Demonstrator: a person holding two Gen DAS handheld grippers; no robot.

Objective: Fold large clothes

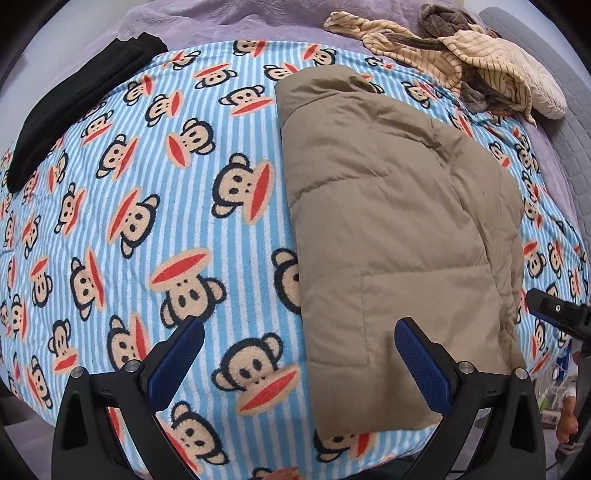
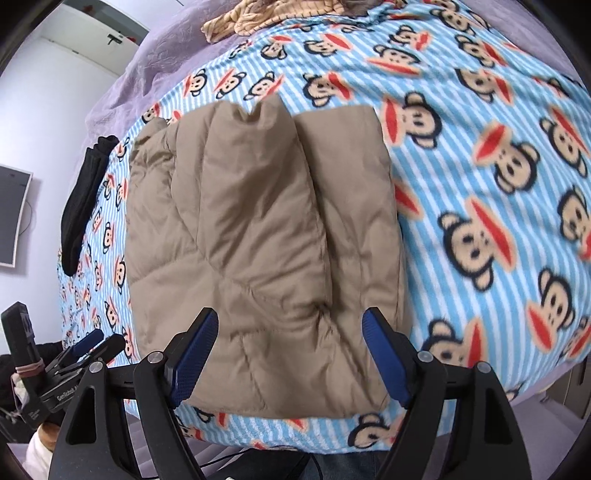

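Observation:
A tan puffer jacket (image 1: 399, 229) lies folded lengthwise on a blue striped monkey-print blanket (image 1: 155, 206). It also shows in the right wrist view (image 2: 258, 229), with a sleeve folded over its body. My left gripper (image 1: 299, 354) is open and empty, above the jacket's near left corner and the blanket. My right gripper (image 2: 290, 350) is open and empty, above the jacket's near edge. The right gripper's tip shows at the right edge of the left wrist view (image 1: 554, 310), and the left gripper shows at the lower left of the right wrist view (image 2: 92, 345).
A folded black garment (image 1: 74, 103) lies at the blanket's far left; it also shows in the right wrist view (image 2: 85, 199). A heap of striped cream and brown clothes (image 1: 461, 62) lies at the far right. A purple bedspread (image 1: 240, 14) is beneath. A wall screen (image 2: 11, 218) hangs left.

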